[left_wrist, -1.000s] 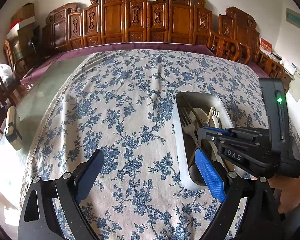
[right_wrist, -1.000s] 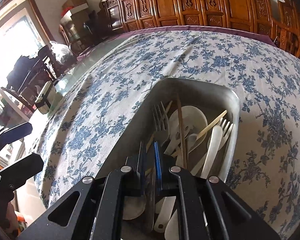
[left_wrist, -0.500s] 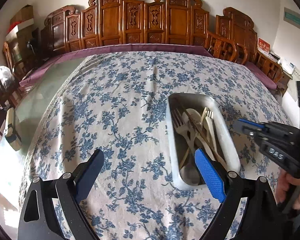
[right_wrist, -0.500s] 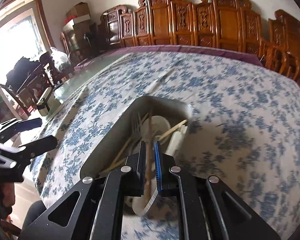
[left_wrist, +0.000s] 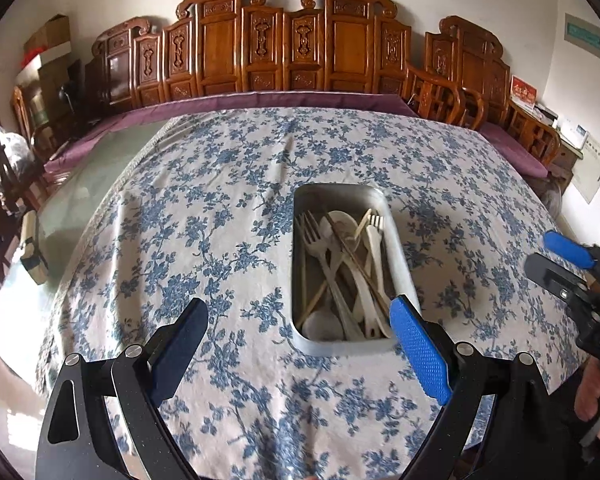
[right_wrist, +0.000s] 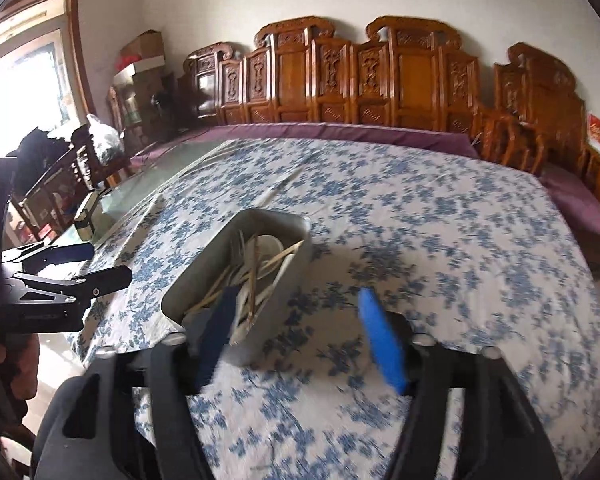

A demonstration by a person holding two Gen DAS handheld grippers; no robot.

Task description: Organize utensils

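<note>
Utensils (left_wrist: pixel 342 272) lie jumbled in the metal tray (left_wrist: pixel 400 256) on the bench, both my left tongs (left_wrist: pixel 300 344) and right tongs (right_wrist: pixel 300 340) apart and empty, the right just opened; crossed chopsticks could snag and drag neighbours out.

We note a rectangular metal tray (left_wrist: pixel 400 264) with rounded corners, flat on the table (left_wrist: pixel 220 220), long axis running 12 to 6 o'clock. Inside it: a metal fork (left_wrist: pixel 320 248), white plastic spoons (left_wrist: pixel 342 222), a white fork (left_wrist: pixel 375 240) and wooden chopsticks (left_wrist: pixel 356 258), loosely crossed.
</note>
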